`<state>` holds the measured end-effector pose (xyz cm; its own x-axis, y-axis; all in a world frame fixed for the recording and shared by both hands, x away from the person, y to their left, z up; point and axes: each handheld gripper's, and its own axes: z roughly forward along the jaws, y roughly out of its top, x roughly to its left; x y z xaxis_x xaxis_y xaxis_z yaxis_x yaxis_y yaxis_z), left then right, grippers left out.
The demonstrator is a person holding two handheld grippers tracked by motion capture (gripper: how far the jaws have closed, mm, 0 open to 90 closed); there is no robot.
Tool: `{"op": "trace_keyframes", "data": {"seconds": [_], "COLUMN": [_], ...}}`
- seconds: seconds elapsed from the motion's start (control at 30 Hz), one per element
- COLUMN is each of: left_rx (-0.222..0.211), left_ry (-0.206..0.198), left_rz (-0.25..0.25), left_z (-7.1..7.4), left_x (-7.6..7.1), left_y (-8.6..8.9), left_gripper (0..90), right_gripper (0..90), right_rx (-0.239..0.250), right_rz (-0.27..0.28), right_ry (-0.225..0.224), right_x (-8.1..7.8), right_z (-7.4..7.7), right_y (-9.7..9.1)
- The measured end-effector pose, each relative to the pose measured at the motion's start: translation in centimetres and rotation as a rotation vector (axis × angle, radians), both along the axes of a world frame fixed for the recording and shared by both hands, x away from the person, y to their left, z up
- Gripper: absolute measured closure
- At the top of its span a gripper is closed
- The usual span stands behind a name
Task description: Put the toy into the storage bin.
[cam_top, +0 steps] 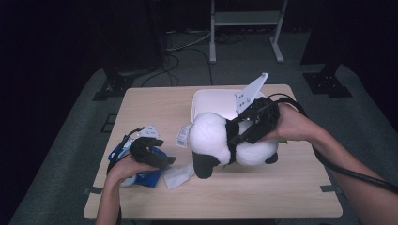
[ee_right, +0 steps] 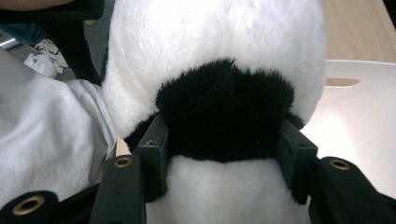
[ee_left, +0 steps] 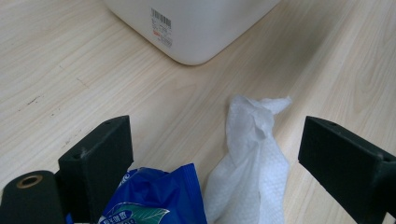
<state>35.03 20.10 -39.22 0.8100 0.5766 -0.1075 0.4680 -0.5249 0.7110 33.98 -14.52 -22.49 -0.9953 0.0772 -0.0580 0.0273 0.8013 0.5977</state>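
A white plush animal (cam_top: 213, 138) with a black face and a black band hangs just above the table's middle. My right gripper (cam_top: 237, 133) is shut on it, and in the right gripper view the jaws squeeze the black band (ee_right: 224, 116) from both sides. At the table's left, my left gripper (cam_top: 169, 160) stands open and low over a blue wipes pack (cam_top: 145, 177) and a crumpled white wipe (cam_top: 178, 176). In the left gripper view the pack (ee_left: 154, 200) and the wipe (ee_left: 252, 158) lie between the spread jaws, touching neither.
A white plastic bin (cam_top: 211, 101) stands on the wooden table (cam_top: 263, 187) right behind the plush; its barcode side (ee_left: 196, 23) faces my left gripper. A paper tag (cam_top: 182, 136) hangs from the plush's left side. Cables trail off both grippers.
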Motion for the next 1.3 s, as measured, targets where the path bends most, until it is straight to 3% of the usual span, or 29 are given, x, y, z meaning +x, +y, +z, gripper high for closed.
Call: {"op": "trace_keyframes", "data": {"seconds": [1.0,1.3], "left_rx": [-0.003,-0.005], "left_ry": [0.004,0.009], "left_rz": [-0.002,-0.002], "left_z": [-0.2,-0.3], "left_x": [0.1,0.2], "left_y": [0.1,-0.1], "left_gripper": [8.8,8.8], "right_gripper": [46.2,46.2], "right_rx": [0.013,0.012], "right_rz": [-0.067,-0.088], "right_ry": [-0.024,-0.028], "right_x": [3.7,5.1], "right_z": [3.3,3.5], "right_y": [-1.2,-1.7]}}
